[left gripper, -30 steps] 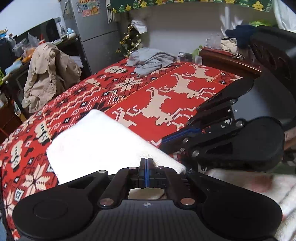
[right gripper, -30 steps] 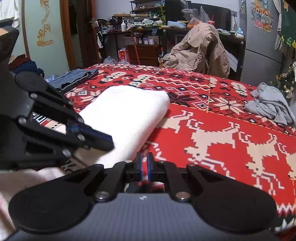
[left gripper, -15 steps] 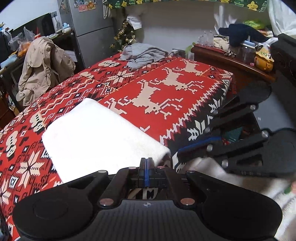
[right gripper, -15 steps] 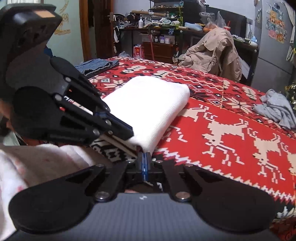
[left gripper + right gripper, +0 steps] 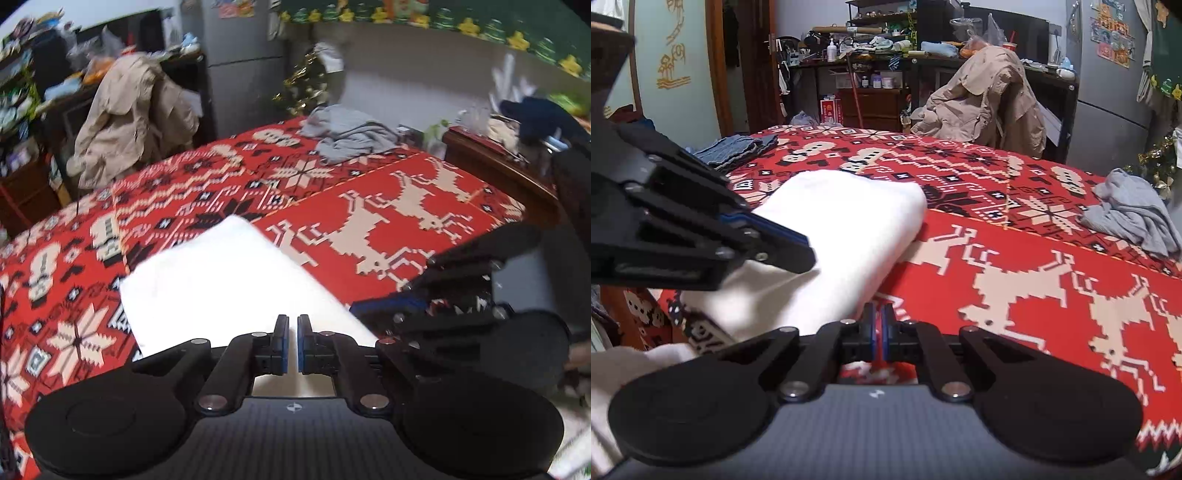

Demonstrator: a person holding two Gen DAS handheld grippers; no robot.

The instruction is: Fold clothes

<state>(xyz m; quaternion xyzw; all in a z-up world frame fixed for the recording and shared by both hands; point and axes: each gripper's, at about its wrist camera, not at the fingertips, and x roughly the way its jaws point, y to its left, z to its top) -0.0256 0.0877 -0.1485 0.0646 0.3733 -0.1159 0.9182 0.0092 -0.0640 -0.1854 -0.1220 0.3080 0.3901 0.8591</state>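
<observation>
A white folded cloth [image 5: 229, 288] lies on the red patterned blanket [image 5: 369, 206], directly ahead of both grippers. My left gripper [image 5: 291, 332] hovers over the cloth's near edge. Its jaws are opening, with a narrow gap and nothing pinched between the pads. The right wrist view has the same cloth [image 5: 842, 229] at centre left, and the left gripper [image 5: 775, 247] reaches over it from the left. My right gripper [image 5: 878, 325] sits by the cloth's near right corner, shut with nothing held. In the left wrist view the right gripper [image 5: 388, 306] is just right of the cloth.
A crumpled grey garment [image 5: 347, 136] lies at the blanket's far end. Folded denim [image 5: 735, 149] rests on the far left of the blanket [image 5: 997, 258]. A beige jacket [image 5: 990, 99] hangs over a chair beyond the bed. A wooden side table [image 5: 495, 162] stands at right. A white fluffy sleeve [image 5: 613, 387] shows nearby.
Half a second ago both grippers sat back at the bed's edge; now they are forward over the white cloth again. The left pads have parted slightly.
</observation>
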